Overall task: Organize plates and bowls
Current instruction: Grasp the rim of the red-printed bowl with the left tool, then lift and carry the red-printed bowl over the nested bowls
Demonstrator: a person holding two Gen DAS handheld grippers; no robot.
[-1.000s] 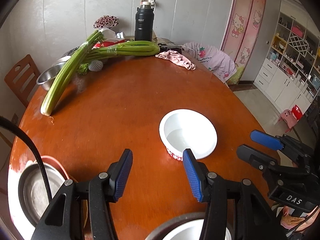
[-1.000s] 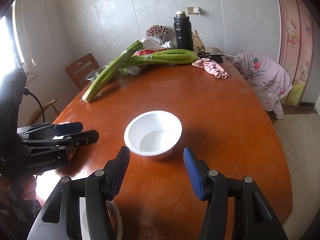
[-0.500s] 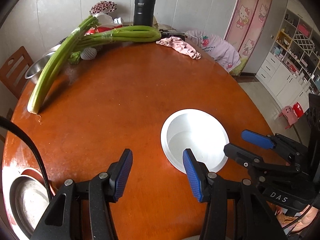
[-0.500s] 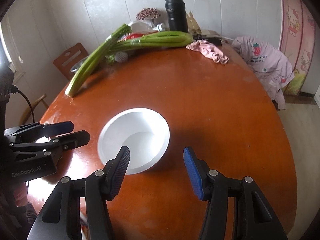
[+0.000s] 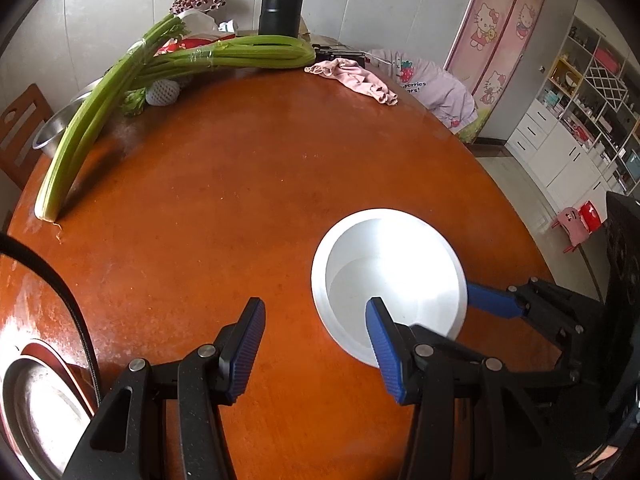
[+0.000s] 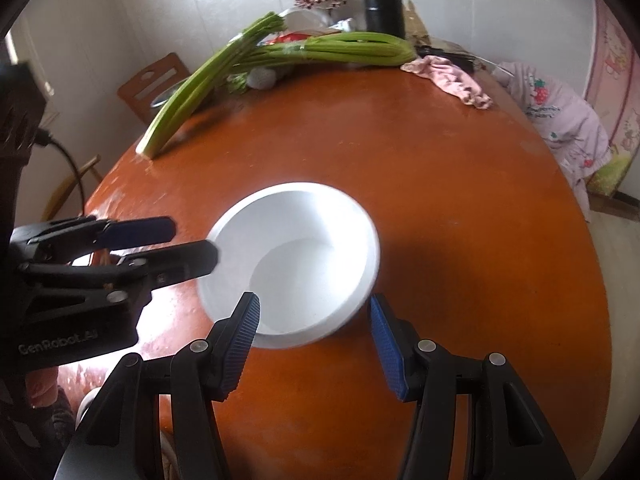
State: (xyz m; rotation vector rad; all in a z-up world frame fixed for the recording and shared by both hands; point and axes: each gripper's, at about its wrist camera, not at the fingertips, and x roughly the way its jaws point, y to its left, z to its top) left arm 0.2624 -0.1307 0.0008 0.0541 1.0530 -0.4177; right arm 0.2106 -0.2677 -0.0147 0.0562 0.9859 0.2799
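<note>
A white bowl (image 5: 390,276) stands upright on the round orange-brown table (image 5: 240,184); it also shows in the right wrist view (image 6: 296,260). My left gripper (image 5: 316,338) is open, its right finger over the bowl's near rim, its left finger over bare table. My right gripper (image 6: 314,334) is open, its two fingers straddling the bowl's near side. A steel plate on a red plate (image 5: 36,404) sits at the table's near left edge.
Long celery bunches (image 5: 132,80) lie across the far left of the table, with a black flask (image 5: 282,0), a pink cloth (image 5: 356,80) and a steel bowl (image 5: 60,124) near the far edge. A wooden chair (image 5: 20,132) stands left; a clothes-draped chair (image 5: 436,88) stands right.
Both grippers have moved forward and down toward the white bowl, which now looms larger; the right gripper's fingers now flank it and the left's right finger overlaps its rim.
</note>
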